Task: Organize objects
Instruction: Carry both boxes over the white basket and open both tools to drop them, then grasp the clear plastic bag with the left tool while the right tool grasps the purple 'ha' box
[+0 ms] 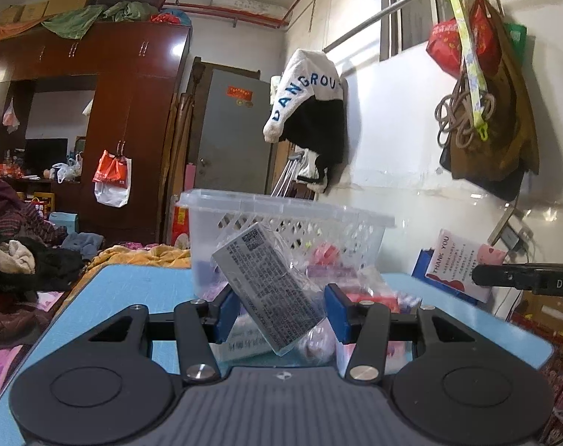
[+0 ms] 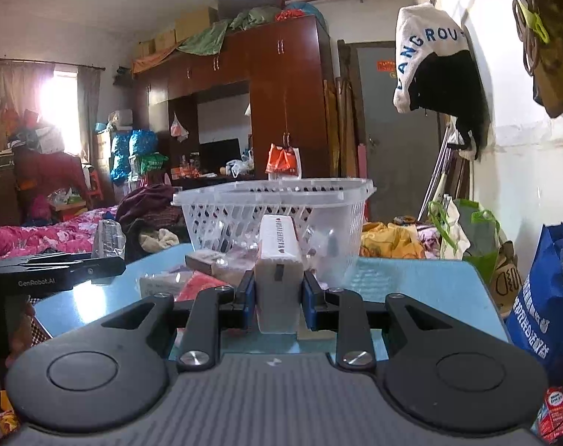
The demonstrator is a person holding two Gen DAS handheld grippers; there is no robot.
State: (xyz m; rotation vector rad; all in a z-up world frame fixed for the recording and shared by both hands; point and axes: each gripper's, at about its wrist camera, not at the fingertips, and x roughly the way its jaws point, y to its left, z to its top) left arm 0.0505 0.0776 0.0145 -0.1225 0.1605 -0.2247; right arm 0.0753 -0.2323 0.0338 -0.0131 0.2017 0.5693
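A clear plastic basket [image 1: 281,223] stands on the blue table [image 1: 140,290]; it also shows in the right wrist view [image 2: 274,200]. My left gripper [image 1: 281,312] is shut on a grey printed packet in clear wrap [image 1: 270,282], held tilted in front of the basket. My right gripper [image 2: 277,293] is shut on a white box [image 2: 278,260], held upright just short of the basket. Several small packets [image 2: 192,278] lie on the table beside the basket, left of the right gripper.
The other gripper's black body shows at the right edge in the left wrist view [image 1: 526,278] and at the left in the right wrist view [image 2: 55,271]. A thank-you card [image 1: 456,264] leans by the wall. A blue bag [image 2: 545,297] stands right of the table. A cluttered bed lies behind.
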